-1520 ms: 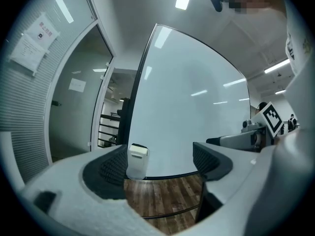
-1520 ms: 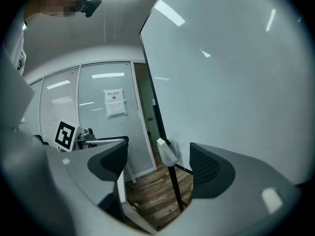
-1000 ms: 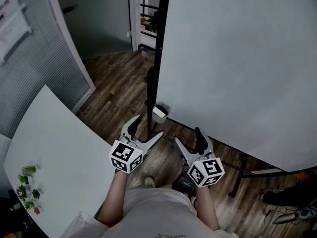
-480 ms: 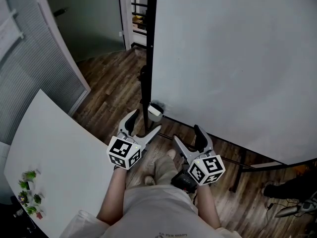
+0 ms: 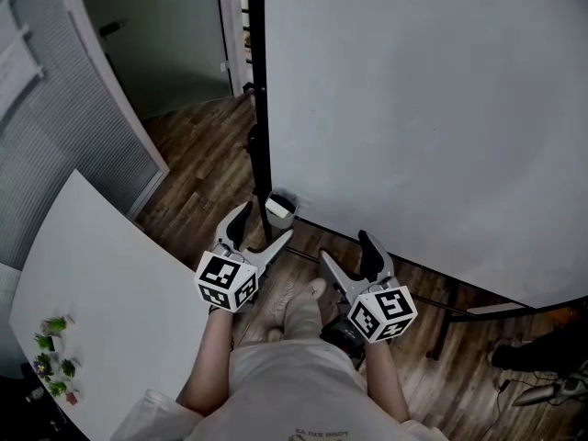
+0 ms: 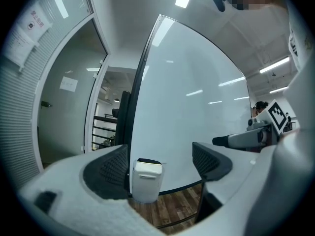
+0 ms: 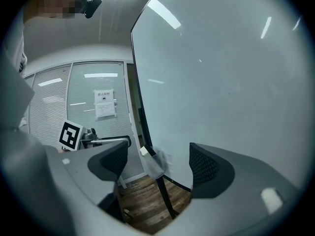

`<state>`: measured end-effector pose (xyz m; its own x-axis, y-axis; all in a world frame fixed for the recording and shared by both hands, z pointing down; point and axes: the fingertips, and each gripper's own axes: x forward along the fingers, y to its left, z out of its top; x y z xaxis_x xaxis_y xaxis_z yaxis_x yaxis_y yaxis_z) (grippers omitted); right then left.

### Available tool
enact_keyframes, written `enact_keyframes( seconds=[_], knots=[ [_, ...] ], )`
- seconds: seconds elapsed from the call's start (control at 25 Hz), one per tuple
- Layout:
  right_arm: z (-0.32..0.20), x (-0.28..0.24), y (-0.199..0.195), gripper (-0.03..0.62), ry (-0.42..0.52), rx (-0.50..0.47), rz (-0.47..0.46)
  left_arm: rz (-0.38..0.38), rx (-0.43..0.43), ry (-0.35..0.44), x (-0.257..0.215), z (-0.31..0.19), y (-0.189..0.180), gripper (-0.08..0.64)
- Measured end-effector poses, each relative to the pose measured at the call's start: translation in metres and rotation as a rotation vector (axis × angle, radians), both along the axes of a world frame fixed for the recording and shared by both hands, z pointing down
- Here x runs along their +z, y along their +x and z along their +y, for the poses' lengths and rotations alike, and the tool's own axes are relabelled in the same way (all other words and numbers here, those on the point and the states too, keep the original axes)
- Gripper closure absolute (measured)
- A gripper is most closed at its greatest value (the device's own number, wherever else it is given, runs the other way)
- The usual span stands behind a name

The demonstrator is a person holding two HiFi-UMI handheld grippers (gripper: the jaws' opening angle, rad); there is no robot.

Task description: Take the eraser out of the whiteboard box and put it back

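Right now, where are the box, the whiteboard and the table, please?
box (image 5: 278, 213), head view, on its white front.
whiteboard (image 5: 432, 108), head view, on the middle of its bare surface.
table (image 5: 110, 301), head view, on its bare top.

The whiteboard is showing pale grey-white, its frame running black down the edge. The whiteboard box is sitting white, a black strip showing along its top. The left gripper and right gripper are both wearing light grey bodies, black dimpled pads and cubes patterned with black-and-white square markers. The floor is glowing brown in streaky wood-grain planks, the table is lying plain white, its little plants are showing green with a speck of red, and the blinds are running grey in fine stripes.
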<state>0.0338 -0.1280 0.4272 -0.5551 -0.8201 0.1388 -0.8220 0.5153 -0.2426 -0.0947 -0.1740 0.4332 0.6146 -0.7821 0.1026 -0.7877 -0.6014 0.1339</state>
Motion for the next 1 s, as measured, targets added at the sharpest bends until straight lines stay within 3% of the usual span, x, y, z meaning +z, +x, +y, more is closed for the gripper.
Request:
enact_keyframes(
  seconds=[1.0],
  knots=[
    [-0.021,0.024,0.001,0.204,-0.063,-0.066,-0.013,-0.087,-0.027,-0.048,0.034,-0.031,0.012,0.172]
  ],
)
